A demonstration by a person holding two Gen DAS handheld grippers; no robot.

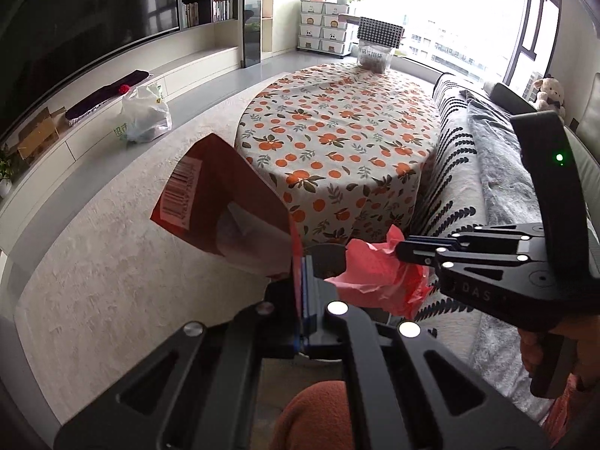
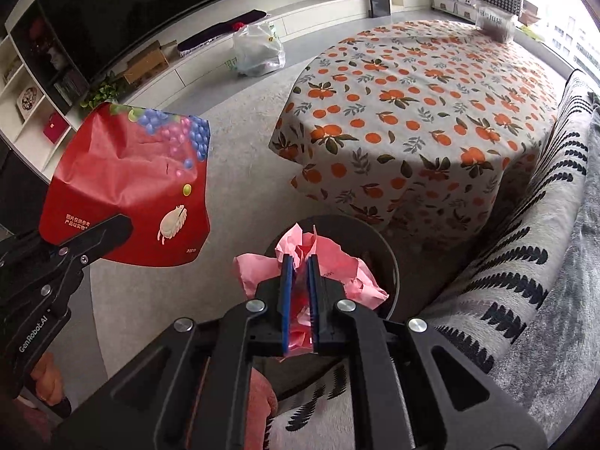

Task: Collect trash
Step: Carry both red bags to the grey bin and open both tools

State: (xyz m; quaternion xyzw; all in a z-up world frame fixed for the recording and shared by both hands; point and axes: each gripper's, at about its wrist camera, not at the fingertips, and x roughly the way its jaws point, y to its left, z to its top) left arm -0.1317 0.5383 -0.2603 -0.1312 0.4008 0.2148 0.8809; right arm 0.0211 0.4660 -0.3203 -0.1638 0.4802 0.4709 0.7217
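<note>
A glossy red snack bag [image 2: 127, 183], flat and creased, printed with grapes and a barcode, is clamped in the closed left gripper [image 1: 304, 281]. One crumpled sheet of thin pink paper [image 2: 318, 266] is pinched between the blue pads of the right gripper [image 2: 300, 266], whose jaws stand narrowly apart around it. Below it a round dark bin [image 2: 378, 247] is seen; its contents cannot be told. A fruit-printed tablecloth [image 2: 423, 105] covers one table.
</note>
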